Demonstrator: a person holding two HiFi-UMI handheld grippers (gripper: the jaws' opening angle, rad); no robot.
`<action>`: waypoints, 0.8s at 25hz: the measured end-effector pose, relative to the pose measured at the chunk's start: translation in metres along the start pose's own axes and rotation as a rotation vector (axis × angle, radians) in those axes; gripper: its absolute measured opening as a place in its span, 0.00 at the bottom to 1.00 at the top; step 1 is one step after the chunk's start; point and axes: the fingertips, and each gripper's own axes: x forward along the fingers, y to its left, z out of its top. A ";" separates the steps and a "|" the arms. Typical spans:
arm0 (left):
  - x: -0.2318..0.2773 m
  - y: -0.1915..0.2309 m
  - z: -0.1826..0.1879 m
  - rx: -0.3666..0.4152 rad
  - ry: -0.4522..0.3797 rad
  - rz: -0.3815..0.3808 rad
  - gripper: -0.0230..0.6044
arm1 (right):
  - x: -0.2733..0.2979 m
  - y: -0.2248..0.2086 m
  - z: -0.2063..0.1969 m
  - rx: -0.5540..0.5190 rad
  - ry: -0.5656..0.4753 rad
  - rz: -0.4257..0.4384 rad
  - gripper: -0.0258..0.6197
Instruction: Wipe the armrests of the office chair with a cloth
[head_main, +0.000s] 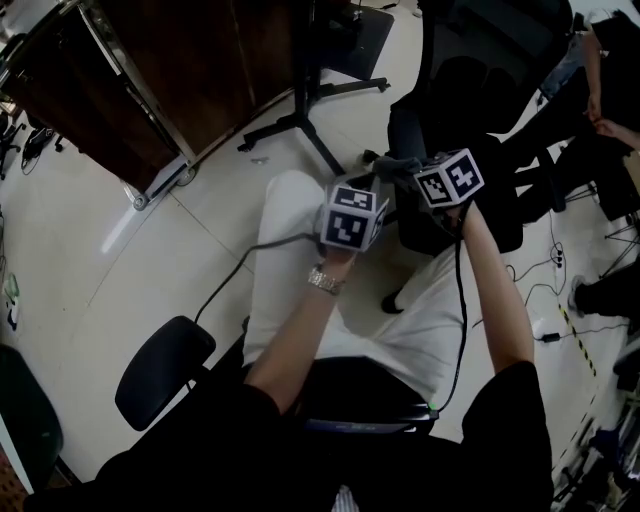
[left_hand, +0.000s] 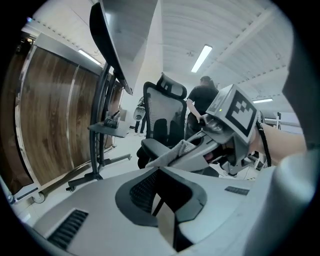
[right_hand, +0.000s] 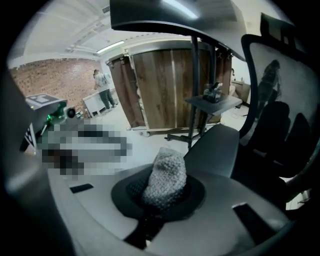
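Observation:
A black mesh-backed office chair (head_main: 470, 80) stands in front of my knees. Its grey armrest pad (right_hand: 215, 150) lies just right of a knitted grey cloth (right_hand: 165, 177), and my right gripper (right_hand: 160, 195) is shut on that cloth. In the left gripper view the cloth (left_hand: 186, 146) pokes from the right gripper (left_hand: 220, 135) over the armrest (left_hand: 152, 146). My left gripper (left_hand: 160, 192) is shut with nothing in it, held just left of the right one. From the head view both marker cubes sit side by side, the left gripper (head_main: 352, 215) nearer me than the right gripper (head_main: 405, 170).
A dark wooden cabinet (head_main: 150, 70) fills the upper left. A black stand's legs (head_main: 300, 115) spread over the floor before it. Another black chair pad (head_main: 160, 370) is at my lower left. Cables (head_main: 545, 290) trail on the right, and a person (left_hand: 202, 97) stands behind the chair.

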 end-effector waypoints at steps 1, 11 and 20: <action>0.001 -0.002 0.001 0.002 0.000 -0.002 0.03 | -0.003 0.007 -0.006 -0.013 0.021 0.031 0.08; 0.003 -0.004 -0.003 0.008 0.012 -0.005 0.03 | -0.046 -0.083 0.064 0.103 -0.273 -0.211 0.08; 0.007 0.003 -0.007 -0.011 0.020 -0.001 0.03 | -0.003 -0.182 0.096 0.268 -0.315 -0.372 0.08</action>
